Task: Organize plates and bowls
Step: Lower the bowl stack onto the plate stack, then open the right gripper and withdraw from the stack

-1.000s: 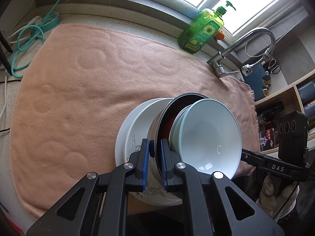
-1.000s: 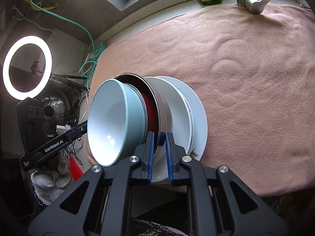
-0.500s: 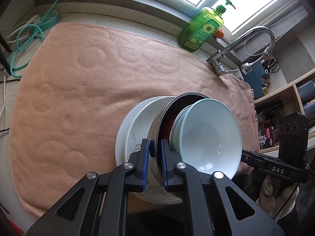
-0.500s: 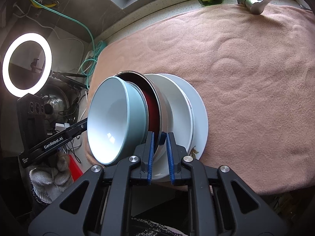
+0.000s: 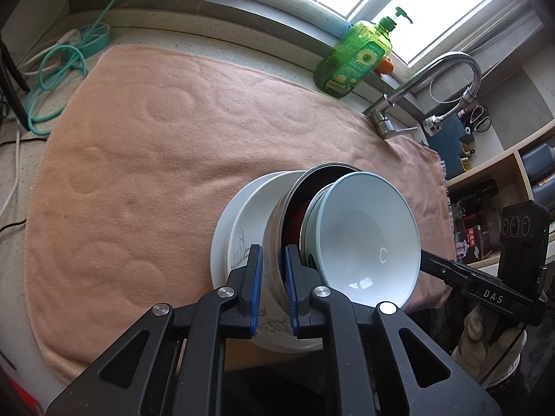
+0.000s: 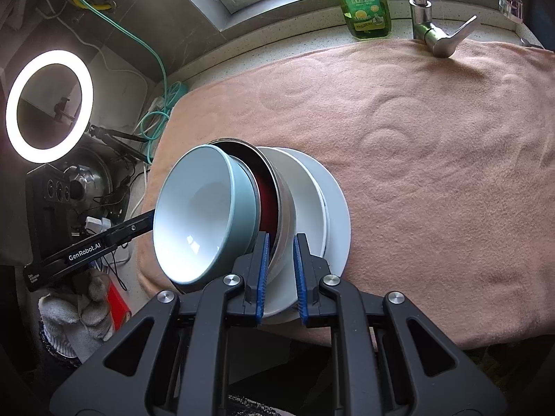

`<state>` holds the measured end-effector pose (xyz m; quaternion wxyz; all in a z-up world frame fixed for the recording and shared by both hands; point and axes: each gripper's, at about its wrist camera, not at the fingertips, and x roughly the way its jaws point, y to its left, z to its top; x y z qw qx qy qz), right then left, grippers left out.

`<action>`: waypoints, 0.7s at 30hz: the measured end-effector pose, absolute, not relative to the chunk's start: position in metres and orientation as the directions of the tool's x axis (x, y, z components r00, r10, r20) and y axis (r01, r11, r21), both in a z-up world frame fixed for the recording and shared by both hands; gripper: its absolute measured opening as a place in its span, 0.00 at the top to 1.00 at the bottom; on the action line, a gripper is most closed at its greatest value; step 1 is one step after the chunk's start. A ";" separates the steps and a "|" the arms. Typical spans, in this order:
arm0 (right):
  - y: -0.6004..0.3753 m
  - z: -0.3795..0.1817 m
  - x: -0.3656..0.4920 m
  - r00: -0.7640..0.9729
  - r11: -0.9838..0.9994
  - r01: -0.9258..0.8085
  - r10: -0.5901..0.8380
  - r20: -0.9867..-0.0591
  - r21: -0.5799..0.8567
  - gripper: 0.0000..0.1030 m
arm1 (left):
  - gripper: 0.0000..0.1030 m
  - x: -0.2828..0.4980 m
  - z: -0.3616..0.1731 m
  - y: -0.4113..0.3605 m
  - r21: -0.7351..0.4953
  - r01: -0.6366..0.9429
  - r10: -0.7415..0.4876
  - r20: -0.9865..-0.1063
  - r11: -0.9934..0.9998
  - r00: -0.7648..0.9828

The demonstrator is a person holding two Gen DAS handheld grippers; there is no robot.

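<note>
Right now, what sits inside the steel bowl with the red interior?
A pale blue bowl nests inside the steel bowl with the red interior, covering most of its red lining. Whether anything lies beneath the blue bowl cannot be seen.

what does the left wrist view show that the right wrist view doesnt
Only the left wrist view: the wooden shelf, scissors, the faucet's pull-out spray head, and the leaf pattern on the white bowl.

Only the right wrist view: the lit ring light and a yellow-handled tool on the wall.

Both: the stack of white plate, steel bowl with red inside and pale blue bowl, gripped on its rim by each gripper, over the pink towel, with the green soap bottle.
</note>
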<state>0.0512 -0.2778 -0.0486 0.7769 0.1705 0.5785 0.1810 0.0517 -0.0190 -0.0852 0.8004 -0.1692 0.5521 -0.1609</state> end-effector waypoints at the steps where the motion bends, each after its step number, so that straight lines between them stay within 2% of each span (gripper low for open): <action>1: -0.278 -0.046 0.050 0.274 0.881 -0.091 0.470 -0.839 0.464 0.86 | 0.89 0.050 -0.083 -0.019 -0.442 0.075 -0.439 -0.830 0.894 0.344; 8: -0.276 -0.035 0.035 0.313 0.905 -0.131 0.425 -0.849 0.405 0.86 | 0.88 0.034 -0.071 -0.024 -0.378 0.119 -0.393 -0.834 0.918 0.388; 9: -0.276 -0.034 0.032 0.320 0.908 -0.138 0.419 -0.850 0.396 0.85 | 0.82 0.031 -0.069 -0.026 -0.372 0.125 -0.390 -0.833 0.920 0.393; 10: -0.275 -0.032 0.029 0.326 0.912 -0.145 0.410 -0.852 0.384 0.81 | 0.77 0.028 -0.068 -0.027 -0.367 0.131 -0.388 -0.831 0.921 0.398; 11: -0.274 -0.031 0.026 0.336 0.915 -0.150 0.403 -0.852 0.374 0.71 | 0.77 0.025 -0.067 -0.028 -0.362 0.134 -0.384 -0.830 0.923 0.404; 13: -0.275 -0.028 0.019 0.363 0.917 -0.156 0.399 -0.842 0.367 0.61 | 0.77 0.019 -0.067 -0.029 -0.359 0.131 -0.380 -0.828 0.924 0.412; 21: -0.269 -0.019 -0.008 0.429 0.940 -0.193 0.337 -0.838 0.280 0.60 | 0.77 -0.011 -0.068 -0.036 -0.346 0.133 -0.368 -0.821 0.929 0.437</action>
